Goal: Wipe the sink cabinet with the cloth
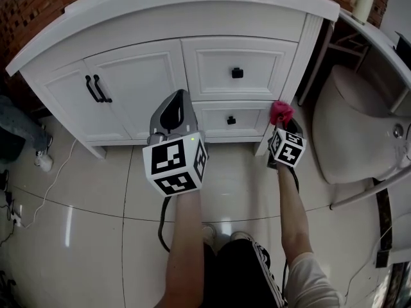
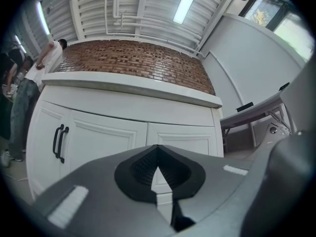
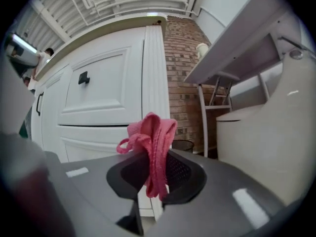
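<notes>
glossy tile floor (image 1: 96, 226), sink cabinet (image 1: 160, 69), toilet (image 1: 356, 127)

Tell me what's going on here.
A person stands before the white sink cabinet with a gripper in each hand. The right gripper is shut on a pink cloth, held near the cabinet's lower right corner; contact can't be told. The left gripper is shut and empty, held up in front of the cabinet.

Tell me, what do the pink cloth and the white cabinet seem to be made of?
The cloth looks like soft textile, perhaps cotton: it folds limply and has a corded edge. The cabinet looks like painted wood or board: smooth satin white with moulded panels.
</notes>
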The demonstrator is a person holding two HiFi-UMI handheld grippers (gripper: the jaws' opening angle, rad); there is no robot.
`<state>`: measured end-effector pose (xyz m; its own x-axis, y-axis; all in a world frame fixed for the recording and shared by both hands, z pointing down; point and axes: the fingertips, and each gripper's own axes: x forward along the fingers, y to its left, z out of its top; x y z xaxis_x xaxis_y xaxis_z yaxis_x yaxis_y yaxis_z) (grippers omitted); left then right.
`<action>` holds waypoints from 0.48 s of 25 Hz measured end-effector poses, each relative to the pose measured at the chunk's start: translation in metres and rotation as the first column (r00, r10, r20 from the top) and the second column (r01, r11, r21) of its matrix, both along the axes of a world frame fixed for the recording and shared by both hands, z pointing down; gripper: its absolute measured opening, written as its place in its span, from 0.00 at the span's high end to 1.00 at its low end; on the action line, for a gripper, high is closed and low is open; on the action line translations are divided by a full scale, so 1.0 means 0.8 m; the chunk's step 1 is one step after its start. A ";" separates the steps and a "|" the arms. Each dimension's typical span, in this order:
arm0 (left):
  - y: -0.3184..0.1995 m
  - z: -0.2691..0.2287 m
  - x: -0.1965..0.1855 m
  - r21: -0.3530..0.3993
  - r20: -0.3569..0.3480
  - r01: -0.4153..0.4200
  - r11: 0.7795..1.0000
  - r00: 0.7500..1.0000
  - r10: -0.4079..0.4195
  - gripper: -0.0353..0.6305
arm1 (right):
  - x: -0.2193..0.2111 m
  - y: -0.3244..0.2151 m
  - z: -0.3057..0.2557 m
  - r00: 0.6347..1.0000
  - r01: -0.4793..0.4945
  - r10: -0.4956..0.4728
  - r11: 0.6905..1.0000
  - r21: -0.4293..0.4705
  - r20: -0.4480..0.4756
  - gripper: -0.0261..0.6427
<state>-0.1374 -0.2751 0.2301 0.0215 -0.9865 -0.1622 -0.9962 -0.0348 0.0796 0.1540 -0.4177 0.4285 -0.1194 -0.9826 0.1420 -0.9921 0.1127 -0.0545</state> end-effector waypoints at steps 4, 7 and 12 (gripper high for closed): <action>-0.005 0.003 0.006 0.007 0.035 0.024 1.000 0.999 -0.024 0.92 | -0.044 0.037 -0.005 0.996 0.062 -0.066 0.997 0.051 0.065 0.87; -0.019 0.022 0.031 0.020 0.084 -0.049 0.999 0.995 0.047 0.93 | -0.131 0.073 -0.008 0.966 0.210 -0.220 0.974 0.082 0.133 0.87; -0.007 0.072 -0.011 0.028 0.098 -0.027 0.999 0.995 0.024 0.93 | -0.304 0.110 0.016 0.850 0.503 -0.510 0.860 0.084 0.129 0.87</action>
